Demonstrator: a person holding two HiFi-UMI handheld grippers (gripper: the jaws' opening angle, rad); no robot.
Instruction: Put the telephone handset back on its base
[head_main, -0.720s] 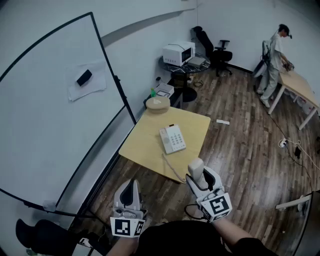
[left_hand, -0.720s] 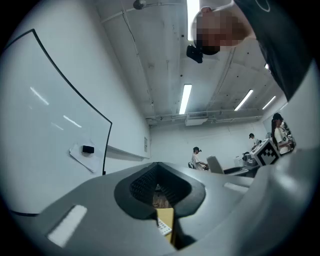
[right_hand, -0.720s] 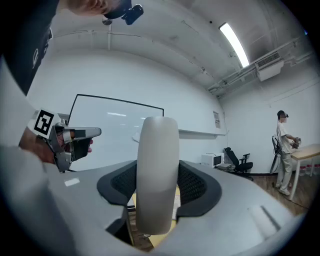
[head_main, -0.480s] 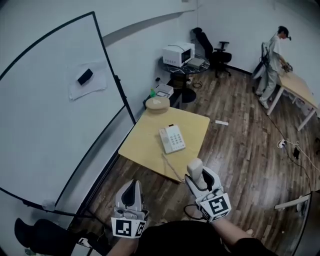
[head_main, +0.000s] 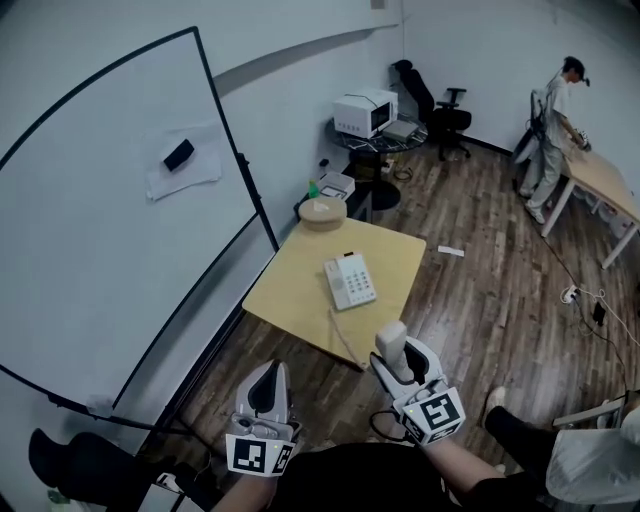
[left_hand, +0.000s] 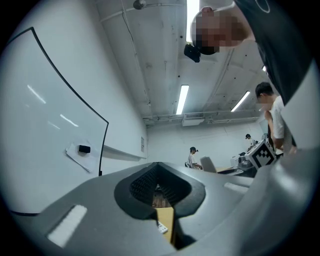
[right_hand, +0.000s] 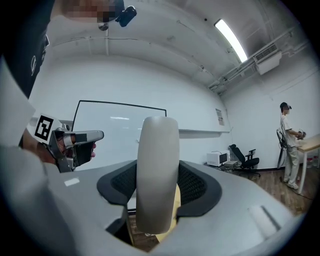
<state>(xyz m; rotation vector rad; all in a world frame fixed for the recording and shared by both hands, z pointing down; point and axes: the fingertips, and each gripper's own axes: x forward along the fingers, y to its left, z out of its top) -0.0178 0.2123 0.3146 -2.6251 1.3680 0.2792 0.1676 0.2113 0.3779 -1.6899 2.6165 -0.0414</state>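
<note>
Looking steeply down on a large whiteboard (head_main: 110, 230) slanting across the left half of the head view. Looking past it to a square pale-wood table (head_main: 290, 290) sitting at the centre of the frame on dark floorboards. Noting a person (head_main: 555, 140) standing at a desk in the upper right corner.

Holding both grippers low in the frame, close to the bottom edge and well apart from the table. Gripping the telephone handset (head_main: 391, 338) with the right gripper (head_main: 397, 358) at lower centre-right, pinching it upright between both pads and letting its rounded end poke out past the jaw tips toward the table. Holding the left gripper (head_main: 267, 372) at lower centre-left with its jaws closed together on nothing, glimpsing only a sliver of table through the slit beneath them in the left gripper view.

Finding the telephone base (head_main: 350, 281) lying flat near the middle of the table, keypad up, well apart from the handset and above it in the frame, handset not yet on it. Tracing a thin cord (head_main: 345, 340) running from the base's lower end over the near table edge and down toward the right gripper.
</note>
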